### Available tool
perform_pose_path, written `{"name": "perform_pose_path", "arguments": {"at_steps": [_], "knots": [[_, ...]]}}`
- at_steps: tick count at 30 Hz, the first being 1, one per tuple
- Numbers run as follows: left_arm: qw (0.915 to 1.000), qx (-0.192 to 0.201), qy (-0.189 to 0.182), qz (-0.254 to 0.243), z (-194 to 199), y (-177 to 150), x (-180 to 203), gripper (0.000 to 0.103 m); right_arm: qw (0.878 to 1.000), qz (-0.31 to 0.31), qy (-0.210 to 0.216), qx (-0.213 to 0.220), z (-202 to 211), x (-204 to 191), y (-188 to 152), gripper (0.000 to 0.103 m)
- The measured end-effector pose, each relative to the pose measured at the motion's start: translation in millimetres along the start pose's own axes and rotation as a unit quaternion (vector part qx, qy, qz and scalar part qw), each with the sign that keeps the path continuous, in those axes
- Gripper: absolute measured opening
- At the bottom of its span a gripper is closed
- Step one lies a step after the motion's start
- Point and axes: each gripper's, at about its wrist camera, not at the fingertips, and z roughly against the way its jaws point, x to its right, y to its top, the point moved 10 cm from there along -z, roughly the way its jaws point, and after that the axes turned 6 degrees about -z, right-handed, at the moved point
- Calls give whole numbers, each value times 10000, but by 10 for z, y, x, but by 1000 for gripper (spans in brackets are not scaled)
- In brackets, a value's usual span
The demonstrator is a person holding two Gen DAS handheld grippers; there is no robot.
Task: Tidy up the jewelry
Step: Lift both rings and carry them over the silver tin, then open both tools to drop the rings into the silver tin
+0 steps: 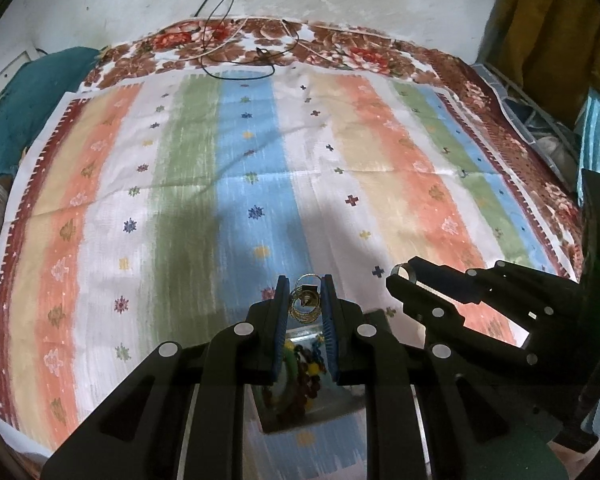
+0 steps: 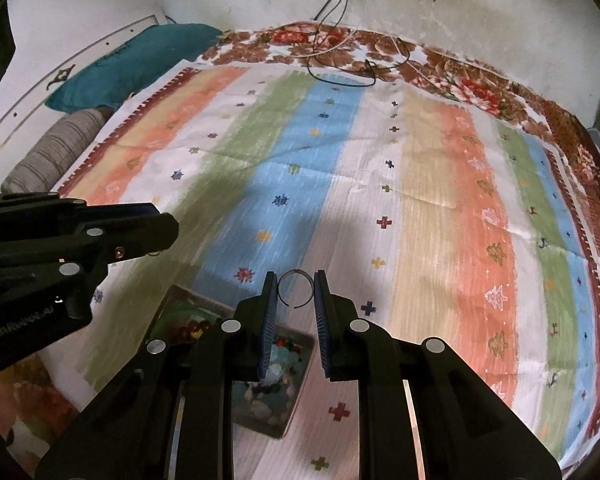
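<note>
My left gripper (image 1: 305,300) is shut on a bunch of thin gold bangles (image 1: 306,304), held above a clear jewelry box (image 1: 300,408) of coloured beads. My right gripper (image 2: 296,292) is shut on a thin dark open ring bangle (image 2: 296,289), held above the same box (image 2: 296,392) on the striped cloth. The right gripper also shows in the left wrist view (image 1: 400,274) to the right, with the ring at its tip. The left gripper shows at the left of the right wrist view (image 2: 156,236).
A striped bedspread (image 1: 260,152) covers the bed. Black and white cables (image 1: 236,52) lie at the far edge by the wall. A teal pillow (image 2: 132,64) and a grey striped bolster (image 2: 56,152) lie at the left. Yellow cloth (image 1: 556,20) hangs at the right.
</note>
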Motion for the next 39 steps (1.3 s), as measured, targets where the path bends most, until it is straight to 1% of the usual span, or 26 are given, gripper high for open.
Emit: {"name": "perform_pose_path", "arguments": {"at_steps": [9,14,17,28,32,33,34,35,36,39], "knots": [[9999,81,-80,-8,142,-131,78,16,9999,-85,69,56,108,6,-113,19],[9999,111,-30,-110,191,-206,153,16,9999,-112,107,63,149,-5,-165,19],[9999,138,-45,-79,200,-215,174,16,9998,-121,130,57,173,-22,-217,19],[9998,185,-73,-38,269,-290,171,16,9995,-141,296,37,231,-102,-318,19],[9998,204,-64,57,276,-288,130,16,9991,-161,384,-2,219,-131,-325,19],[9997,219,-55,93,283,-278,112,25,9991,-171,393,2,224,-131,-329,20],[9996,227,-49,136,290,-272,92,32,9991,-189,382,9,232,-117,-334,29],[9995,260,-56,172,307,-264,70,38,9991,-203,368,30,245,-108,-337,35],[9994,279,-48,191,322,-255,52,38,9991,-220,350,73,268,-93,-334,42],[9991,273,-90,313,360,-284,-9,42,9992,-225,291,149,330,-51,-340,43]]}}
